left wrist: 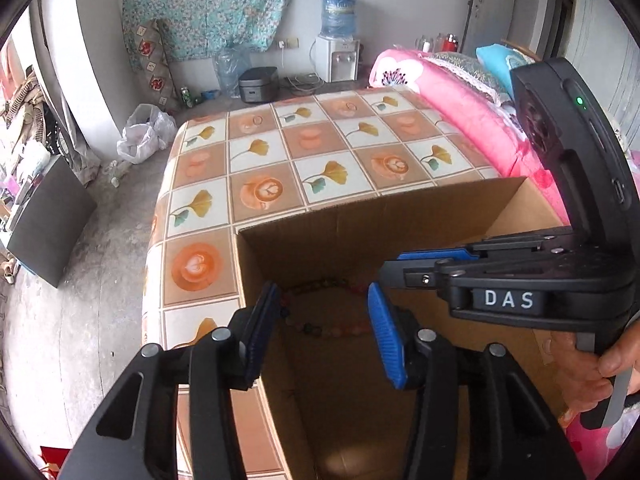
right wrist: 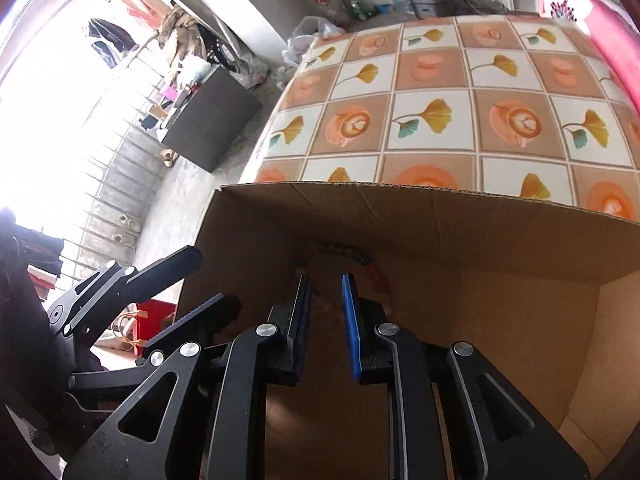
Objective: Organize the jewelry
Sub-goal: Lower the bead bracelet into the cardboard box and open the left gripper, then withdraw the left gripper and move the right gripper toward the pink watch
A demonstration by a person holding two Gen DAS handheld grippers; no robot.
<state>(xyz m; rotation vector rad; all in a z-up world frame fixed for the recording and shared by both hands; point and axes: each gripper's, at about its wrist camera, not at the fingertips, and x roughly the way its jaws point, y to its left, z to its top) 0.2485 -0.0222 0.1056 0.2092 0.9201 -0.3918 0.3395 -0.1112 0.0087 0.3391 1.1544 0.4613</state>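
Cardboard box (left wrist: pixel 400 216) on surface (left wrist: pixel 320 152) already holds 1 bead string (left wrist: pixel 320 324); left gripper (left wrist: pixel 322 332) and right gripper (right wrist: pixel 326 320) jaws released, empty, further jewelry unseen.

Brown box (left wrist: pixel 348 236), ginkgo-leaf checked tablecloth (left wrist: pixel 320 148)

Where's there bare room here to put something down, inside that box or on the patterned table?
The tablecloth beyond the cardboard box is bare, bordered by the pink bedding on its right. Inside the box, the near floor is bare; its far corner is crowded by a bead necklace, with the left gripper and right gripper above it, both open.
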